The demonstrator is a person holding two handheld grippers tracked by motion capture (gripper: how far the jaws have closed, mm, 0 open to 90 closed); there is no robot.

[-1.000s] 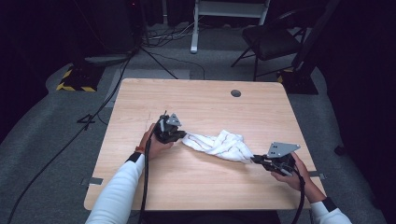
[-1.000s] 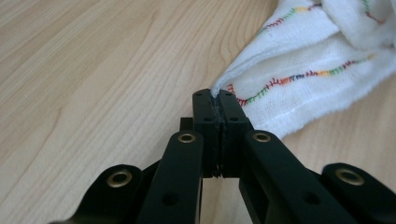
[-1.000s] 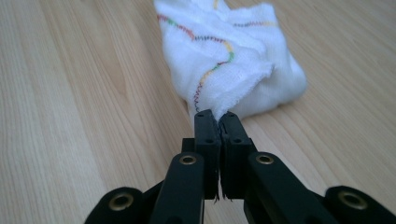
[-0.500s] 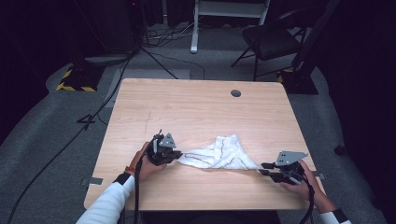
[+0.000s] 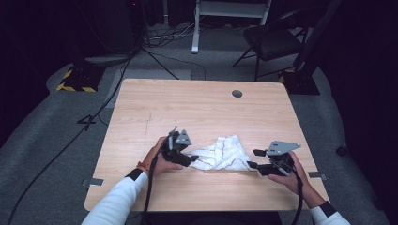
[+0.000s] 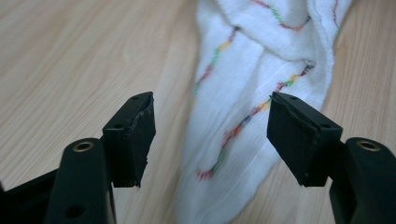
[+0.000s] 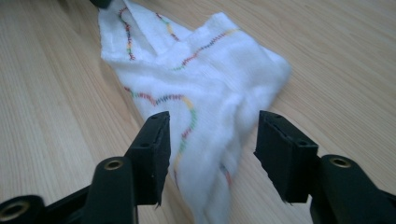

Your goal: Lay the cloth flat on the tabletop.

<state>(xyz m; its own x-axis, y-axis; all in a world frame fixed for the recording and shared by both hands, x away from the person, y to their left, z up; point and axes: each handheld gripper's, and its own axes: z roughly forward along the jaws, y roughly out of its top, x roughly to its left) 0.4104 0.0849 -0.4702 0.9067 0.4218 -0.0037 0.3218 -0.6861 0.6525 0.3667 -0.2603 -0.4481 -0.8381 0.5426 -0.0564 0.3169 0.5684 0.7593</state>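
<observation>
Released, soft stitched white cloth (image 5: 220,153) lies crumpled.

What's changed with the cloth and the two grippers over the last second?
Both grippers drew back toward the person's edge, dragging the white cloth with them. Now the left gripper and right gripper have jaws open astride its ends, so they look released. The table stayed put.

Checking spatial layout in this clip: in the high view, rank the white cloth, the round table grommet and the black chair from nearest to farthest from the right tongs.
From the right tongs:
1. White cloth, just to their left, at the table's near edge.
2. Round table grommet, at the table's far edge.
3. Black chair, on the floor beyond the table.
</observation>
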